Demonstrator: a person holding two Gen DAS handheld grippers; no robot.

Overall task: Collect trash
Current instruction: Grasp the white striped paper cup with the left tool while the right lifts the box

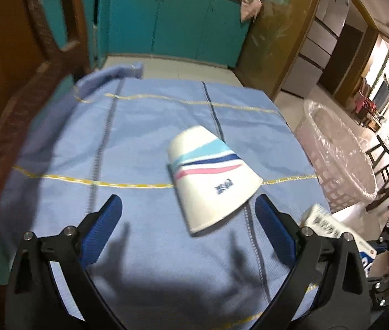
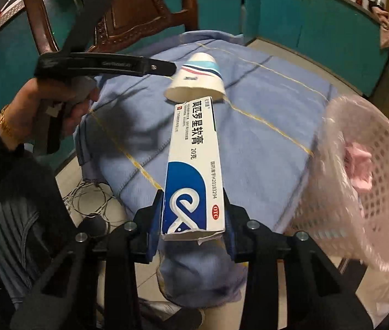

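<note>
A white paper cup [image 1: 213,181] with blue and pink stripes lies on its side on the blue cloth [image 1: 139,137]. My left gripper [image 1: 189,203] hovers just short of it, open, jaws wide with nothing pressed between them. In the right wrist view the same cup [image 2: 197,79] lies beyond a white and blue ointment box [image 2: 194,151]. My right gripper [image 2: 193,195] is shut on the box's near end and holds it above the cloth, beside the basket. A corner of that box [image 1: 321,222] shows at the left wrist view's right edge.
A pale plastic basket [image 2: 340,236] lined with a clear bag stands right of the table, with pink trash [image 2: 359,165] inside. A carved wooden chair [image 2: 139,8] is behind the table. A hand [image 2: 65,104] holds the left gripper. Loose cables [image 2: 90,198] lie on the floor.
</note>
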